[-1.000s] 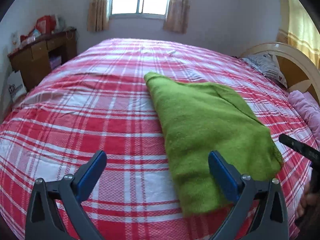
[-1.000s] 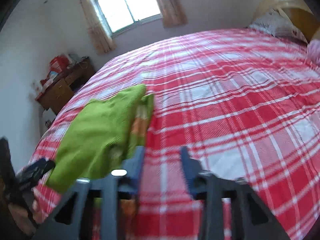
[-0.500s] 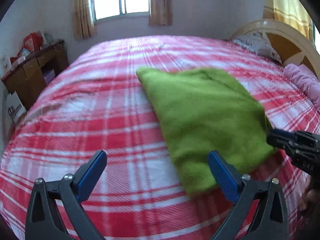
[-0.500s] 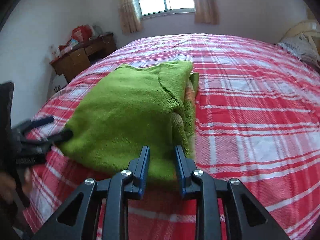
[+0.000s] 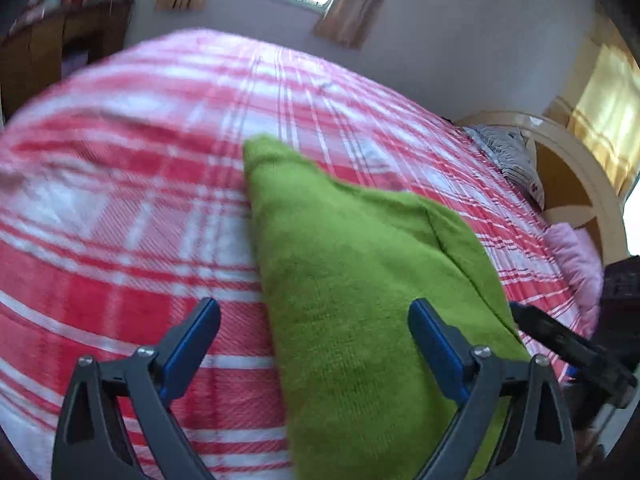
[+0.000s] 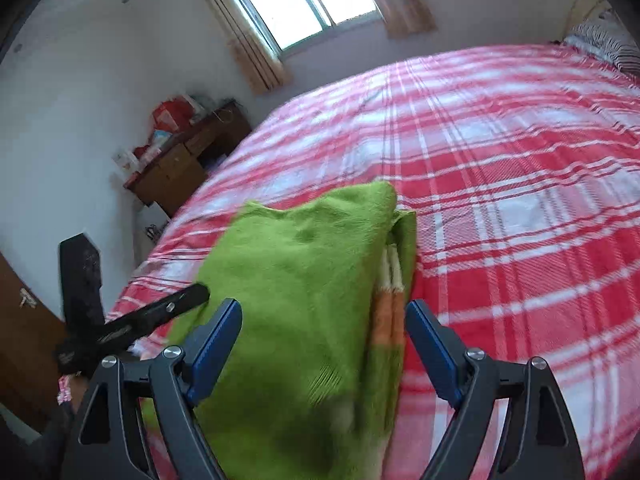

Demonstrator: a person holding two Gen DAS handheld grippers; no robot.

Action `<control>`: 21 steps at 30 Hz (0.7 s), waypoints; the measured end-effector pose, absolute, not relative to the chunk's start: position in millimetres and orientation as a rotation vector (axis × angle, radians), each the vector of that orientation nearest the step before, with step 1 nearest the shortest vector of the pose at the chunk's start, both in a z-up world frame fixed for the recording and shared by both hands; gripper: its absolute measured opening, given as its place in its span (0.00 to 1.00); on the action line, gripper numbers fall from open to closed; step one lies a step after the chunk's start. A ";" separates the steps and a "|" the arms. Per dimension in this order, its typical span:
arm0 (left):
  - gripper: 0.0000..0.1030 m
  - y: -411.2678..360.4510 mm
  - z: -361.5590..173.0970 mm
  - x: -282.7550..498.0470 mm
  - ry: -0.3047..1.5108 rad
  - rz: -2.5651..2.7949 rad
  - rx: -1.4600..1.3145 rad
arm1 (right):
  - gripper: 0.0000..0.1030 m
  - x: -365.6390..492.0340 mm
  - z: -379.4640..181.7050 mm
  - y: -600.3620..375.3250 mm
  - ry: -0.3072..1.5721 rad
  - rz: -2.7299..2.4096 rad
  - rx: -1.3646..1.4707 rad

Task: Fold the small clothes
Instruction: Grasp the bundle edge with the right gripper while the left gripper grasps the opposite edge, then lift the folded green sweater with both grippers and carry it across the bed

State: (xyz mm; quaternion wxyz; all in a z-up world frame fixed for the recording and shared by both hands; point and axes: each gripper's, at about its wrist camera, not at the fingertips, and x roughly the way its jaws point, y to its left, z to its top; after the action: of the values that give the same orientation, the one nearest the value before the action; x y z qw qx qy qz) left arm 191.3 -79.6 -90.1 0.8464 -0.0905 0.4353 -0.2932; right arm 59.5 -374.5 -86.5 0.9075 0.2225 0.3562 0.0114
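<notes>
Green folded sweater [image 5: 360, 288] lies on your red plaid bed [image 5: 120, 208]. Your left tongs [image 5: 314, 344] and right tongs [image 6: 324, 344] both gape wide, gripping nothing.

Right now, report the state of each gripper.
Left gripper: open, holding nothing, above the folded green knitted garment.
Right gripper: open, holding nothing, straddling the garment's near end.

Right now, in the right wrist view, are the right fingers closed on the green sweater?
No, the right gripper is open, its fingers apart above the green sweater.
</notes>
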 end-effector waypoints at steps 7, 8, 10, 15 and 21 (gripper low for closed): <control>0.97 -75.2 -97.8 186.7 0.927 -0.680 -0.254 | 0.82 81.9 -113.3 -382.1 0.802 0.110 0.535; 0.98 -78.4 -97.1 185.6 0.928 -0.681 -0.240 | 0.82 85.3 -113.6 -381.9 0.805 0.123 0.531; 0.98 -82.1 -96.1 184.4 0.929 -0.685 -0.215 | 0.83 91.9 -114.4 -381.0 0.821 0.151 0.513; 0.64 -84.9 -95.3 182.6 0.932 -0.727 -0.191 | 0.61 93.3 -113.8 -369.3 0.850 0.135 0.468; 0.44 -95.6 -84.3 163.1 0.928 -0.710 -0.121 | 0.40 68.7 -103.8 -360.4 0.815 0.079 0.522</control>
State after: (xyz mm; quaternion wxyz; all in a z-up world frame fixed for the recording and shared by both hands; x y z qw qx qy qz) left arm 163.1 -95.6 -84.3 0.8324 -0.0569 0.4379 -0.3350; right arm 68.7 -360.4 -103.8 0.8844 0.2511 0.3915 0.0379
